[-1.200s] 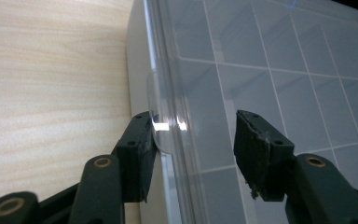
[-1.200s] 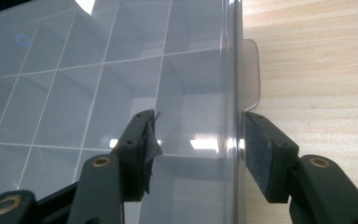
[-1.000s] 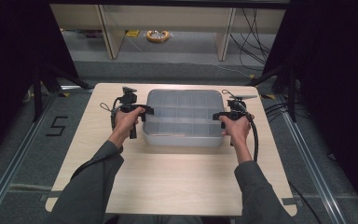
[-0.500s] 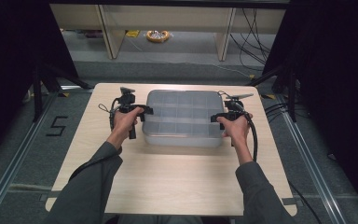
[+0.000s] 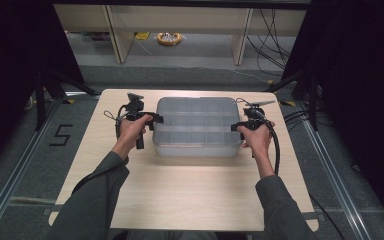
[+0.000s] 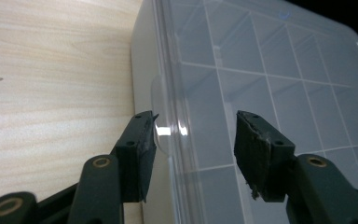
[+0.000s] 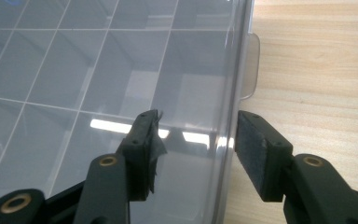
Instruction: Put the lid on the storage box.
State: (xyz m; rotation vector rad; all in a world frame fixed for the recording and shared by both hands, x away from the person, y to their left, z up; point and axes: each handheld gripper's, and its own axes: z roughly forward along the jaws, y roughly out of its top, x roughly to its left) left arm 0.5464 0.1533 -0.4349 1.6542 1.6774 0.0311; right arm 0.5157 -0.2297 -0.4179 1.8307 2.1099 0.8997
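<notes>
Straddling the left rim of the clear compartment box (image 5: 198, 127), the left claw (image 5: 152, 119) stands half open, one pad outside by a small tab, one over the lid. The box sits mid-bench (image 5: 180, 195). At its right rim, the right claw (image 5: 236, 126) has just been closing, pads not visibly pressing

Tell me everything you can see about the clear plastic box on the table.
The clear plastic box is a rectangular organizer of translucent, greyish plastic. Its lid is closed and flat, and a grid of dividers shows through it; the compartments look empty. It lies flat toward the far side of the wooden table. A small tab sticks out from each short side. The left gripper and right gripper each straddle one side edge of the lid.
</notes>
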